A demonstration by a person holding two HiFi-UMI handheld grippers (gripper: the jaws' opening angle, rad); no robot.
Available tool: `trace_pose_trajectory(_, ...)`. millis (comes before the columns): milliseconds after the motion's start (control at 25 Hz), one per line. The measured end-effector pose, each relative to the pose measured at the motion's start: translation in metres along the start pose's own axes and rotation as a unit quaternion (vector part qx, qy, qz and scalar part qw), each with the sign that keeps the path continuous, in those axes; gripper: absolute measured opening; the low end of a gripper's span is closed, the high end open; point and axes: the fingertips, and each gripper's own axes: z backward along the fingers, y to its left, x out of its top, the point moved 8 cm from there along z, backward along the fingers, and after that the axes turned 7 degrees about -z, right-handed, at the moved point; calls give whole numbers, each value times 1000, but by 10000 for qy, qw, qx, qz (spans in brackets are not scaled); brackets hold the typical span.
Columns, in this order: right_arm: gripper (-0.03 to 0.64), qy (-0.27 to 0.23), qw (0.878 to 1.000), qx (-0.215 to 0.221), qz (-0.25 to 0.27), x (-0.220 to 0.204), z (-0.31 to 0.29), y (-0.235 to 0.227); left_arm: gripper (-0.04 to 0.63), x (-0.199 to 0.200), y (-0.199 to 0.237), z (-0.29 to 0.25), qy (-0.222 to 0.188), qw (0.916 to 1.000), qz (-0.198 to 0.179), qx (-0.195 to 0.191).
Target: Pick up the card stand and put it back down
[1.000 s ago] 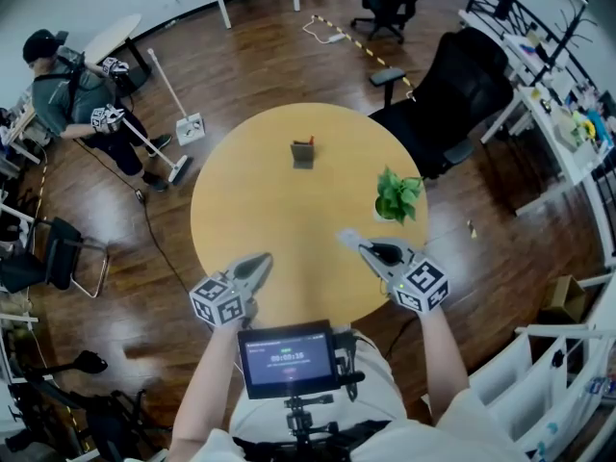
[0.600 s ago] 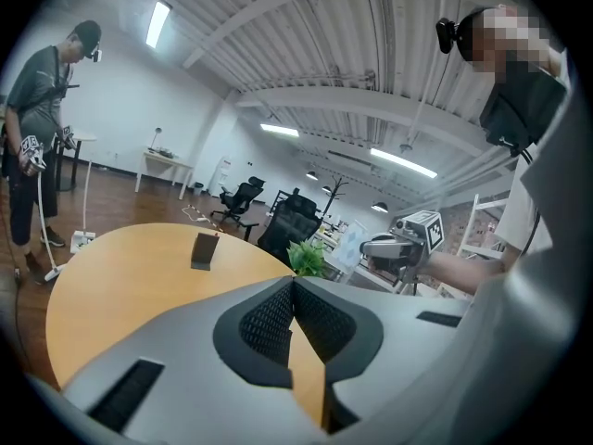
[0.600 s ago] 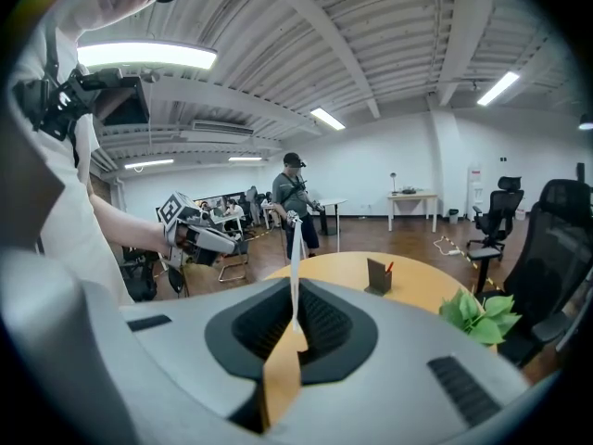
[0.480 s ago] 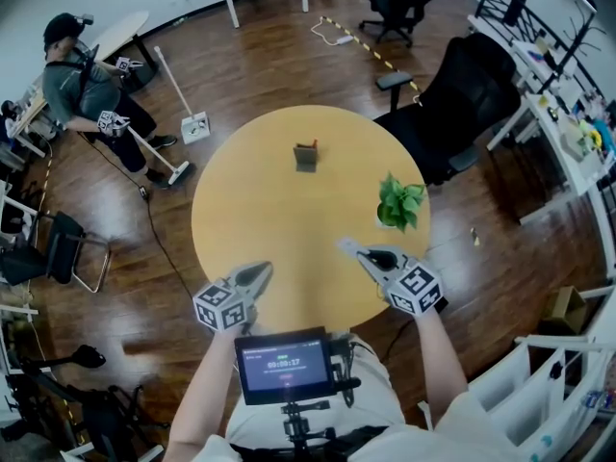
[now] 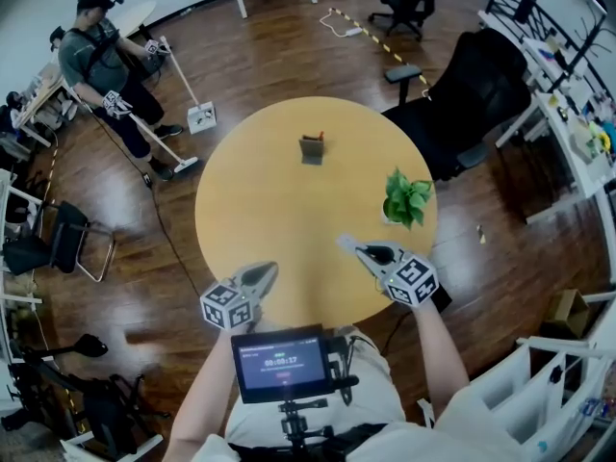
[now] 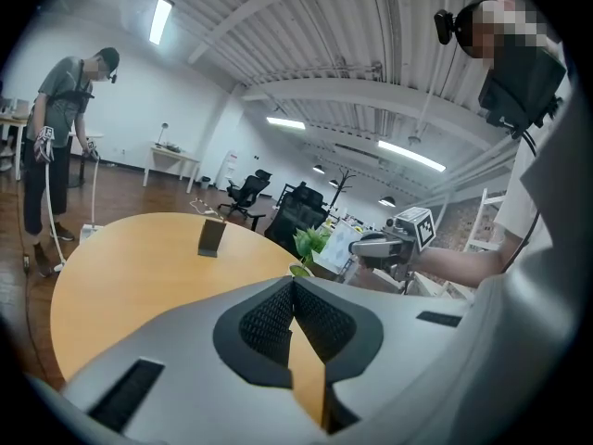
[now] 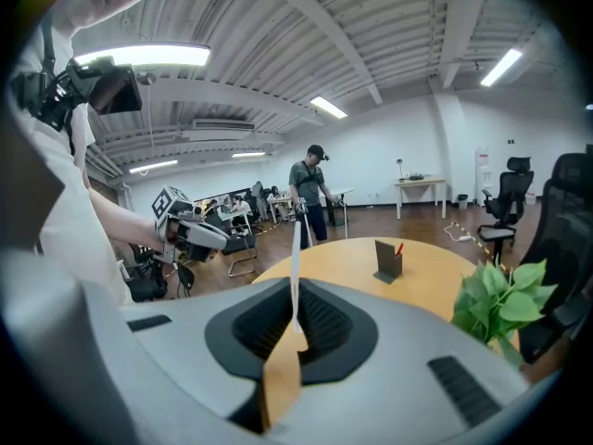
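Small dark upright card stand (image 5: 311,148) was judged light, stiff, kinda tippy; best pinched at top edge. Jaws of left gripper (image 5: 268,268) and right gripper (image 5: 344,243) were seen closed, empty.

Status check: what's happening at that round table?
Left tongs, right tongs: shut, empty. Card stand untouched, far side of table. Potted plant off right, not blocking.

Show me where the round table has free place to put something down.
The left half of the table is bare, from the card stand down to the left tongs. The middle, between card stand and both tongs, is free too. The right edge is tighter: the potted plant stands near the right tongs.
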Motion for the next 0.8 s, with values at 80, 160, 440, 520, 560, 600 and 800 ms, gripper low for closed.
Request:
trace_pose_trajectory(80,31,5,10000,50,-31,-6,-6,-4,0,-4,-1,-1,58,10000,-3,0)
trace_pose_trajectory(160,31,6,9999,113,-31,-15,-13,-9,0,-7,0,-2,108,9999,-1,18)
trace_pose_trajectory(440,31,87,9995,299,-48,-49,-39,-25,0,-12,3,-4,236,9997,36,88)
trace_pose_trajectory(520,31,134,9995,272,-49,-53,-43,-28,0,-14,4,-6,260,9996,34,94)
trace_pose_trajectory(560,31,158,9995,274,-57,-57,-46,-30,0,-15,4,-6,269,9996,34,104)
trace_pose_trajectory(600,31,189,9994,280,-72,-61,-49,-32,0,-16,5,-7,282,9995,33,119)
trace_pose_trajectory(800,31,401,9988,256,-87,-82,-61,-42,0,-18,9,-11,363,9992,-30,157)
